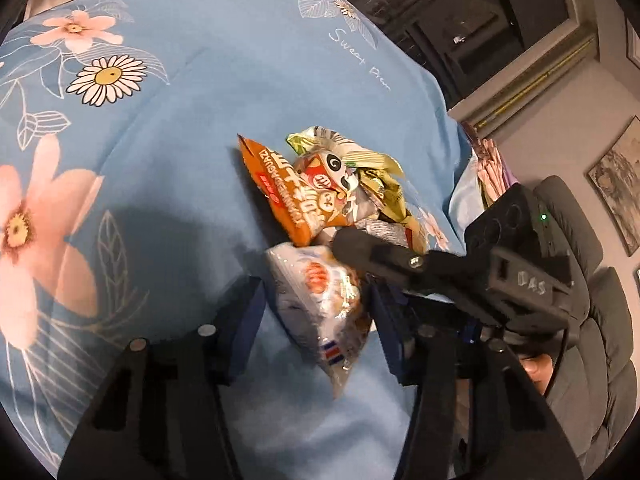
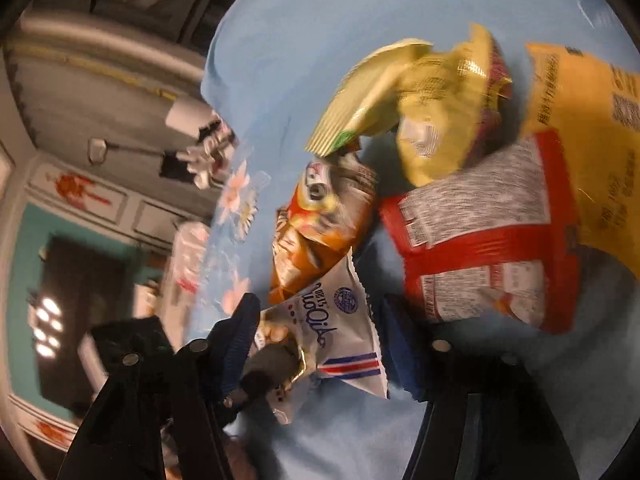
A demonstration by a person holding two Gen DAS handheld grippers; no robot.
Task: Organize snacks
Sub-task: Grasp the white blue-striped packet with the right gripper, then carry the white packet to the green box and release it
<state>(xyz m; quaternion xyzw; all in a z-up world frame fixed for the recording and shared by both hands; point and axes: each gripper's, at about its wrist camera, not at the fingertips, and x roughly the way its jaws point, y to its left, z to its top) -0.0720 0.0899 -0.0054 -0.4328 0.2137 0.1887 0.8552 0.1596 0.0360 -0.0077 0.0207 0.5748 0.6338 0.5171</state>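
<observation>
Nearest, a white snack packet (image 1: 320, 304) lies on the blue floral bedsheet (image 1: 192, 92) between the partly open jaws of both the left gripper (image 1: 316, 312) and the right gripper (image 2: 320, 332); firm contact cannot be told. Just beyond, touching it, an orange packet (image 1: 280, 196). Farther, crowding the approach, yellow-green packets (image 2: 400, 92) and a red-and-white packet (image 2: 488, 232) overlap in a heap.
</observation>
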